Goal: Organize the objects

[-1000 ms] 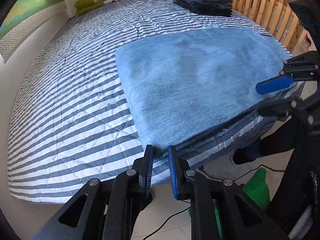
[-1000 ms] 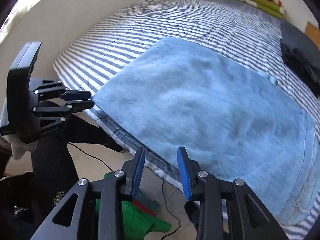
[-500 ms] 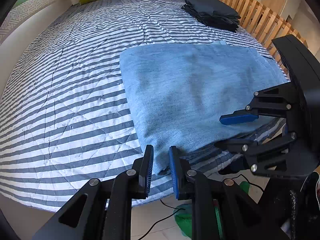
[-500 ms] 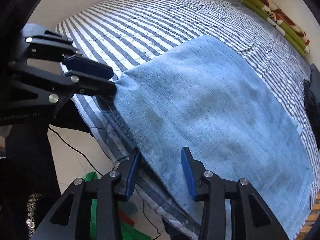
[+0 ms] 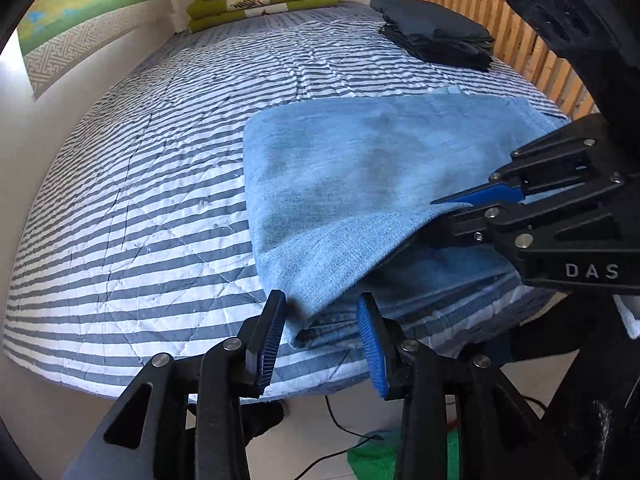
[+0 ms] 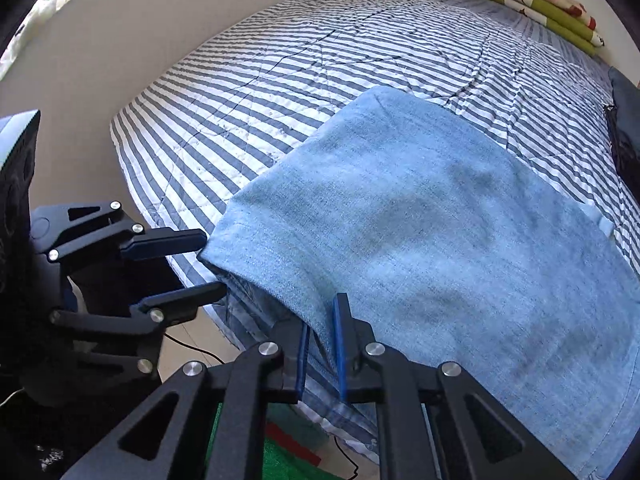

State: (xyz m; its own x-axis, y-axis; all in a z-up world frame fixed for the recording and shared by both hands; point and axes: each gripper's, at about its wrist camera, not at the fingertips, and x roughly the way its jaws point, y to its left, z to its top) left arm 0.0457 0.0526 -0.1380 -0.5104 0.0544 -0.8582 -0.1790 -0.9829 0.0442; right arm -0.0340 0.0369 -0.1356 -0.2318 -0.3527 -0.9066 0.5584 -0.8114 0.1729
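Currently the blue cloth [image 5: 360,184] lies flat at the near edge of the bed [image 5: 160,200], right gripper [image 6: 320,344] closing on its hem, left gripper [image 5: 320,332] opening around its corner; re-clamp left before lifting evenly.

Legible markings: one. The white capital letters "DAS" stand on the black plastic body of the right gripper [image 5: 452,210], on the flat side face behind its finger linkage, as seen from the left wrist view. The letters run to the edge of the picture, so whether the word continues cannot be told. No further text, brand, number or sign can be read on any other surface in either view.
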